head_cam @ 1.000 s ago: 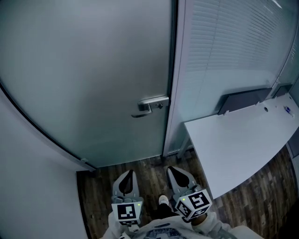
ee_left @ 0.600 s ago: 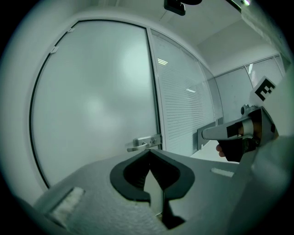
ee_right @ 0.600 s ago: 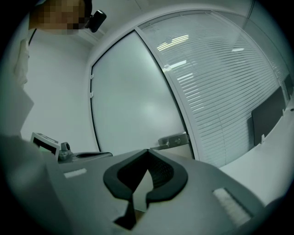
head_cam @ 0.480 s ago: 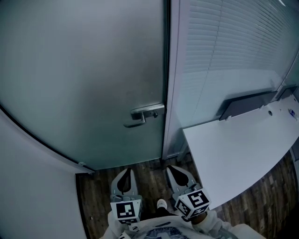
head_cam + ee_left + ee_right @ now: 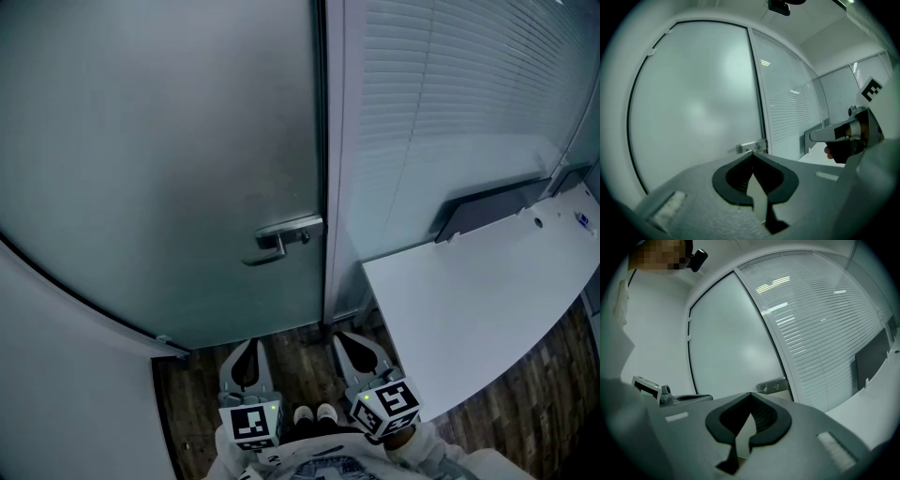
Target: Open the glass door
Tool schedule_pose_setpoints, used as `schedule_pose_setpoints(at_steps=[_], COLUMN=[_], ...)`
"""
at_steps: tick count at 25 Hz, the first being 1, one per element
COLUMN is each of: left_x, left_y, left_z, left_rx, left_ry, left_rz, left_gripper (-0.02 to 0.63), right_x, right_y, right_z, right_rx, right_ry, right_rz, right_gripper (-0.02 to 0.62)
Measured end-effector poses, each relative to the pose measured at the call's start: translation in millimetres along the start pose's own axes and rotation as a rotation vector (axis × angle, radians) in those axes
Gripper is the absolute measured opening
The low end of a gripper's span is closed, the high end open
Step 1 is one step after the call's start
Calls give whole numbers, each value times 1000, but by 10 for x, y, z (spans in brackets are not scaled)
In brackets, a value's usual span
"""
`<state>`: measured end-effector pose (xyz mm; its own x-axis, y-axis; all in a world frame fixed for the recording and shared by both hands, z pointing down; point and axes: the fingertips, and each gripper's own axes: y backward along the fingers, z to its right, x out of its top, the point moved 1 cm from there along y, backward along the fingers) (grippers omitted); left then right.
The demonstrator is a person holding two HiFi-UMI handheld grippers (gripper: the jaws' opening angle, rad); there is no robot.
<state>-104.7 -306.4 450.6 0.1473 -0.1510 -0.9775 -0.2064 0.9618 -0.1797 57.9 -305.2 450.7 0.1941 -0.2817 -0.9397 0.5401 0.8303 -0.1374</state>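
Note:
A frosted glass door (image 5: pixel 169 159) stands closed ahead, with a metal lever handle (image 5: pixel 281 238) near its right edge. The door (image 5: pixel 693 103) and handle (image 5: pixel 751 147) also show in the left gripper view, and the door (image 5: pixel 731 348) and handle (image 5: pixel 773 386) in the right gripper view. My left gripper (image 5: pixel 249 345) and right gripper (image 5: pixel 352 341) are low at the bottom of the head view, side by side, well short of the handle. Both are shut with nothing between their tips (image 5: pixel 752 156) (image 5: pixel 750 395).
A white desk (image 5: pixel 478 300) juts in at the right, close to the right gripper. Behind it is a glass partition with blinds (image 5: pixel 441 103). A white wall (image 5: pixel 66 375) is at the left. The floor (image 5: pixel 309 361) is dark wood.
The door and handle have shifted left and slightly lower in the head view as the person stepped closer. Both grippers stay shut and low.

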Motion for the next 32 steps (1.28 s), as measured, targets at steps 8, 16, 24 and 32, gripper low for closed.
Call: schedule_pose_setpoints(at_steps=[8,16,24,32], left_x=[-37,-63,-207,-362], left_y=[-112,-317,-720,-1217], left_z=[-64,-6,-28,-111], left_rx=[-45,-83,-66,-45], left_ry=[-49,-320,-734,-953], left_rz=[-29,-27,-64,-77], left_gripper=[81,182,202,201], right_x=[31,50,28,-2], right_y=[-69,-46,46,166], right_z=[-71,-52,48,182], right_rx=[-19,-78,-143,-201], right_ry=[7,4,5,-4], right_rz=[2,-2,-5,-6], right_gripper=[3,3,3,3])
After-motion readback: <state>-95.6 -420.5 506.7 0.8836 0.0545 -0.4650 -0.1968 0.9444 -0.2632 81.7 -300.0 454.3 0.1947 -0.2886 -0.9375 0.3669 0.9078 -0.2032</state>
